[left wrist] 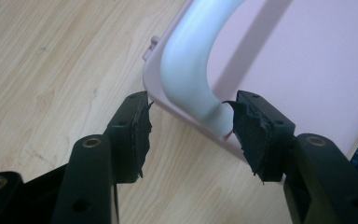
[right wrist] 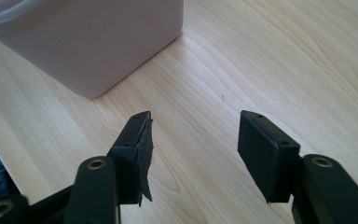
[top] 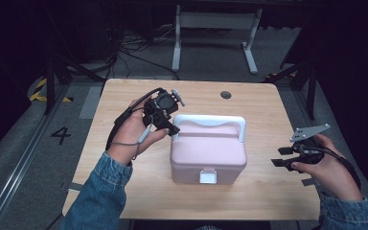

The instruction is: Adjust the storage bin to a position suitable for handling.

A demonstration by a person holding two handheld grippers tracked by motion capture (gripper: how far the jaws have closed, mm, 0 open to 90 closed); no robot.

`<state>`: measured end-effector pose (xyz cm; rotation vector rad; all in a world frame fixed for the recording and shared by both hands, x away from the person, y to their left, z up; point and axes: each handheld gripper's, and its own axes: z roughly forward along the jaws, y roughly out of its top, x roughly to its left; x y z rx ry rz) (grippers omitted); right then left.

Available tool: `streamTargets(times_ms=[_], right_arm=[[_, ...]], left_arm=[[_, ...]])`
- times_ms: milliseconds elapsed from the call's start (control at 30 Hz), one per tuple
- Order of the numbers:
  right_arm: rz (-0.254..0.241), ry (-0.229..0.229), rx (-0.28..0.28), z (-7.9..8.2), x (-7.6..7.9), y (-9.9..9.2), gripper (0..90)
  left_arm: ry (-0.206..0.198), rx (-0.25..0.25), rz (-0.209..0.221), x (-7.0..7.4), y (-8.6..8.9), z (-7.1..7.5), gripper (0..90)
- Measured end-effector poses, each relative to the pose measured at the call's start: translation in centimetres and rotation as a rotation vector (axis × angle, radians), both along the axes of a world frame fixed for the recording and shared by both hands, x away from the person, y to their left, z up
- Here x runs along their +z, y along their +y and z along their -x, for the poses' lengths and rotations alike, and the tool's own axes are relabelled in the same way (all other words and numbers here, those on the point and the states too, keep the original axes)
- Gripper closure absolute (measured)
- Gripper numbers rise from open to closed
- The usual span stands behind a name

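Note:
A pink lidded box (top: 208, 153) with a white handle (top: 210, 120) and a white front latch (top: 208, 177) stands in the middle of the wooden table (top: 124, 103). My left gripper (top: 168, 125) hovers at the box's back-left corner, open. In the left gripper view its jaws straddle the lower end of the white handle (left wrist: 186, 60) where it meets the pink lid (left wrist: 307, 70), without closing on it. My right gripper (top: 280, 156) rests low over the table to the right of the box, open and empty; the right gripper view shows the box's corner (right wrist: 93, 42) ahead.
A round cable hole (top: 225, 95) sits near the table's far edge. A white desk frame (top: 215, 28) and loose cables lie on the floor behind. Bare tabletop (right wrist: 261, 60) stretches to the right of the box.

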<state>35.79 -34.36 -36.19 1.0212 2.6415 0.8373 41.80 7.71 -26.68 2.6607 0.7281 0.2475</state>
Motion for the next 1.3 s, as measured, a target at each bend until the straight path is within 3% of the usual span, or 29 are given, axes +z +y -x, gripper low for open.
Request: streamTargets(times_ms=[400,600,867,1067,1300], right_arm=[[-0.014,0.020,0.020,0.1,-0.5,0.4,44.7],[-0.027,0.027,0.047,0.0,-0.6,0.9,44.6],[-0.029,0.038,0.050,-0.1,-0.8,0.9,44.5],[-0.029,0.038,0.052,-0.1,-0.9,0.9,44.1],[-0.035,0.040,0.050,-0.1,-0.9,0.9,44.0]], left_arm=[[0.000,-0.022,-0.054,-0.5,-3.1,-1.8,47.6],[-0.034,-0.042,-0.097,-1.3,-4.3,-2.2,51.8],[-0.061,-0.083,-0.107,-1.3,-5.2,-1.6,65.3],[-0.046,-0.091,-0.127,-0.9,-5.3,-1.4,66.5],[-0.051,-0.113,-0.110,0.2,-5.1,-0.7,67.7]])
